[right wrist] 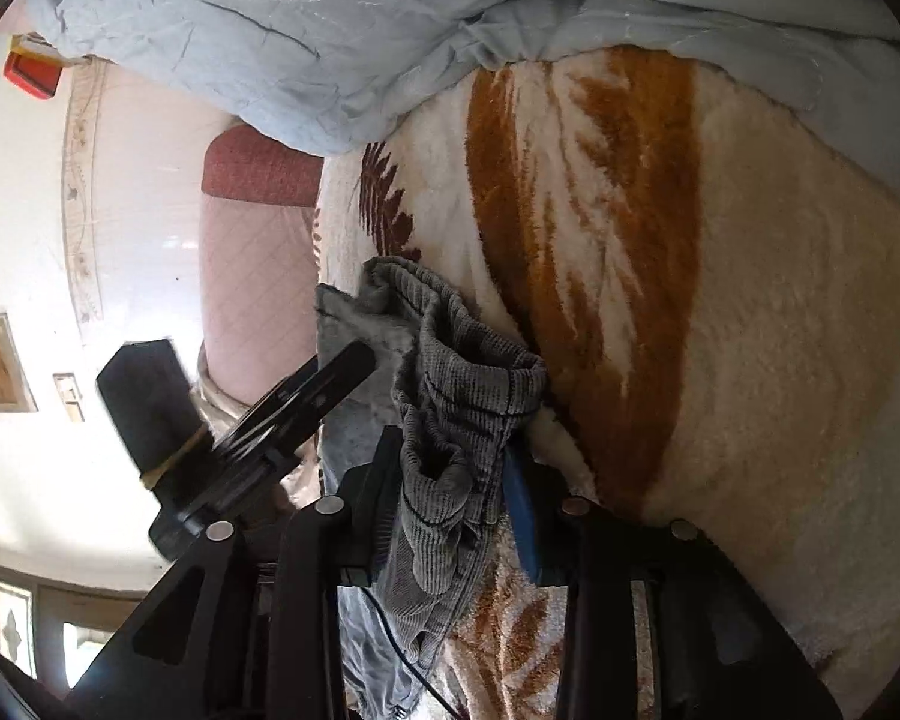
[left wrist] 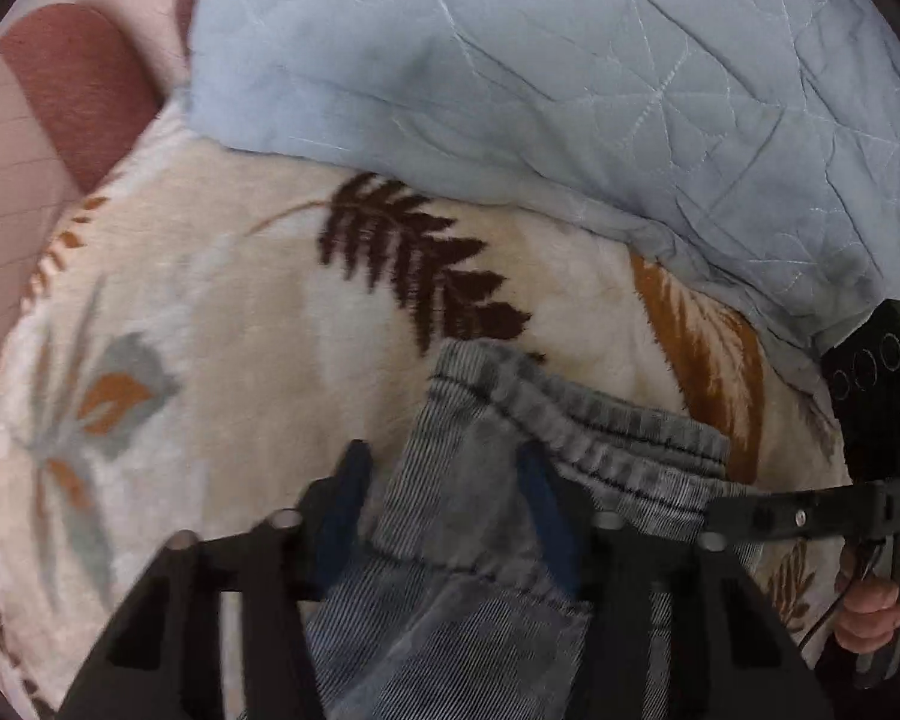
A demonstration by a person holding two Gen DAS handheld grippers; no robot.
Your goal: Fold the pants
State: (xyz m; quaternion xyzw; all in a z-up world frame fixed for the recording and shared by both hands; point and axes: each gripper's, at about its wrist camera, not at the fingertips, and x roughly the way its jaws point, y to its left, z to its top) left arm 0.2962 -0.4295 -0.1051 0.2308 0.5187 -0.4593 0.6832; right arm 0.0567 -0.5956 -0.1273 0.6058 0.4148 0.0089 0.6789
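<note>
Grey corduroy pants [left wrist: 480, 540] lie on a cream leaf-patterned blanket [left wrist: 240, 300], elastic waistband [left wrist: 600, 432] toward the top. My left gripper [left wrist: 444, 468] points down over the waistband's left corner. Its jaws straddle the cloth, and a gap shows beside the left finger [left wrist: 348, 498]. In the right wrist view the waistband [right wrist: 468, 384] is bunched and lifted off the blanket [right wrist: 750, 360]. My right gripper [right wrist: 450, 468] is shut on that bunch, both pads against the cloth. A hand [left wrist: 870, 612] holds the right tool at the left wrist view's right edge.
A crumpled light blue quilt [left wrist: 540, 60] lies along the far side of the blanket. A red-topped pink cushion [right wrist: 258, 168] stands off the bed's edge on the left. White wall and floor [right wrist: 90, 510] show beyond it.
</note>
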